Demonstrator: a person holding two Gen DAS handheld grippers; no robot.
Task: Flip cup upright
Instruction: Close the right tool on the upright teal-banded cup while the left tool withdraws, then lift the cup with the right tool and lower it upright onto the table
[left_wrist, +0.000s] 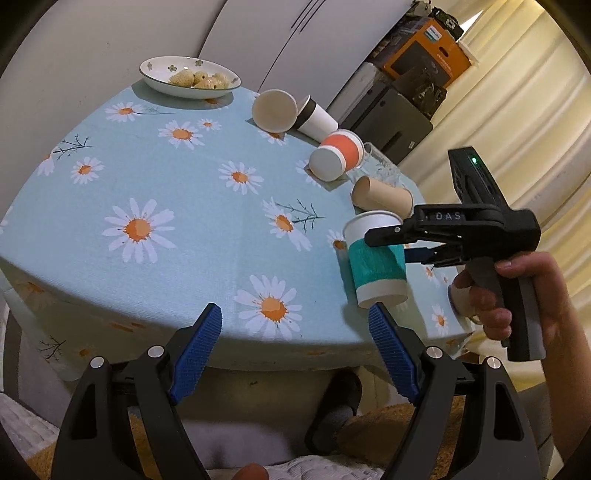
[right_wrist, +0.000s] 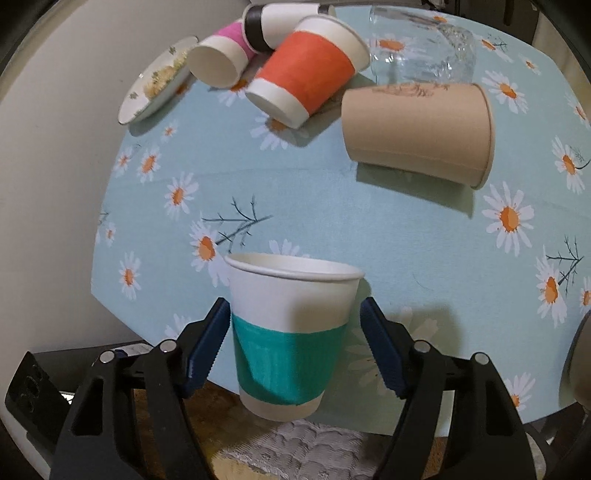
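A white paper cup with a teal band (right_wrist: 290, 332) stands upright, mouth up, near the table's front edge. My right gripper (right_wrist: 293, 341) sits around it at band height; a narrow gap shows at each pad, so whether it still grips is unclear. In the left wrist view the same cup (left_wrist: 376, 266) shows at the right with the right gripper (left_wrist: 391, 243) reaching in from the right, held by a hand. My left gripper (left_wrist: 295, 350) is open and empty, below the table's front edge.
On the daisy tablecloth (right_wrist: 332, 206) lie an orange cup (right_wrist: 306, 74), a tan cup (right_wrist: 417, 133), a pink cup (right_wrist: 221, 59), a black-banded cup (right_wrist: 273, 26) and a clear glass mug (right_wrist: 424, 48). A plate of food (left_wrist: 190, 75) sits at the far edge.
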